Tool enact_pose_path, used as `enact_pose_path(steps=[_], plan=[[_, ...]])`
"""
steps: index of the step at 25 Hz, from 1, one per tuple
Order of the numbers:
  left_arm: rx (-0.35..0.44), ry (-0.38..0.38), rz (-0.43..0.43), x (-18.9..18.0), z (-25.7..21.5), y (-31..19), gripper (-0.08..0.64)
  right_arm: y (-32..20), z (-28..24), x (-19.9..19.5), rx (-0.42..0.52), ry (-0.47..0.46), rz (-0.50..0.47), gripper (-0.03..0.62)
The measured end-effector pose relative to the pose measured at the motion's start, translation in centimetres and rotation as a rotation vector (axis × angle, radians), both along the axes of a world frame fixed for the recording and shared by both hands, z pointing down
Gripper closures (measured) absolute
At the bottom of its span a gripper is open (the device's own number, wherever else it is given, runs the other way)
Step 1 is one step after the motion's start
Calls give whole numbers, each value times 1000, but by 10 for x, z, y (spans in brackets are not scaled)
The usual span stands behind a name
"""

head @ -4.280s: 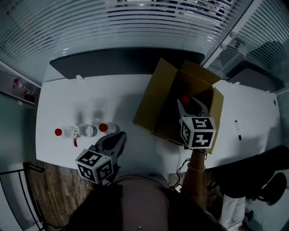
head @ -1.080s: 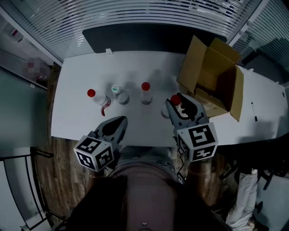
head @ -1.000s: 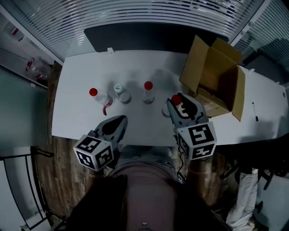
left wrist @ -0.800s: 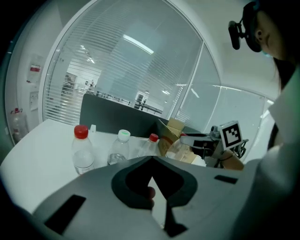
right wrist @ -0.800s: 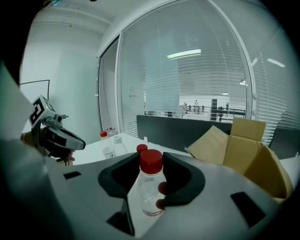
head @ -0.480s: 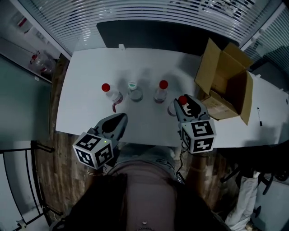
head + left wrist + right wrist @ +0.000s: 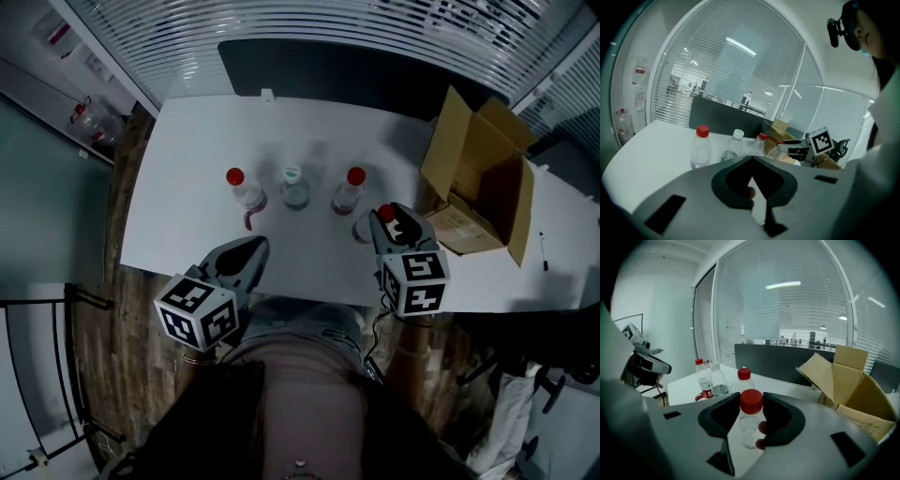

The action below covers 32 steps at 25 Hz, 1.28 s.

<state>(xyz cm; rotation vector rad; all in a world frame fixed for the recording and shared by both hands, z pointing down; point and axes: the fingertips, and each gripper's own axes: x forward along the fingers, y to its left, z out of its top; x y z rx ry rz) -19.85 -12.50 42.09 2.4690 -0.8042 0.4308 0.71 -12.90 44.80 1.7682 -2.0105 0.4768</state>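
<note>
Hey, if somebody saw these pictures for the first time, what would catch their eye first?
Most striking is the red-capped bottle gripped in the jaws of the right gripper, at the near edge of the white table. Beyond it a row of three bottles stands on the table, and an open cardboard box sits at the table's right end.

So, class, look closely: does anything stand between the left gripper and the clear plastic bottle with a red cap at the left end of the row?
Nothing visible does. Only bare white table lies between the left gripper and the clear red-capped plastic bottle, apart from that bottle's own loose red label on its near side.
</note>
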Motion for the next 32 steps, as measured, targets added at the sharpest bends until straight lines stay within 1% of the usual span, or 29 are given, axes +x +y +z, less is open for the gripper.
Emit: enact_pose_path(steps=[8,13,18,25,29,32], plan=[[5,-1,3,-10,1,-2,555,-1,2,-3,18,-7,22,426],[15,4,11,-11,1,-2,554,0,-1,2,41,-63,57,425],[18,12,-4,-10,1,6,554,4,-6,1,56,-69,39,425],[29,22,-57,-7,-7,30,554,29,-26,0,90,-59,-6,425],[25,26,-79,-4,-13,60,554,56,-35,2,94,-57,-15,426],[24,30,-97,-3,-14,86,554,80,-36,-3,90,-86,-30,442]])
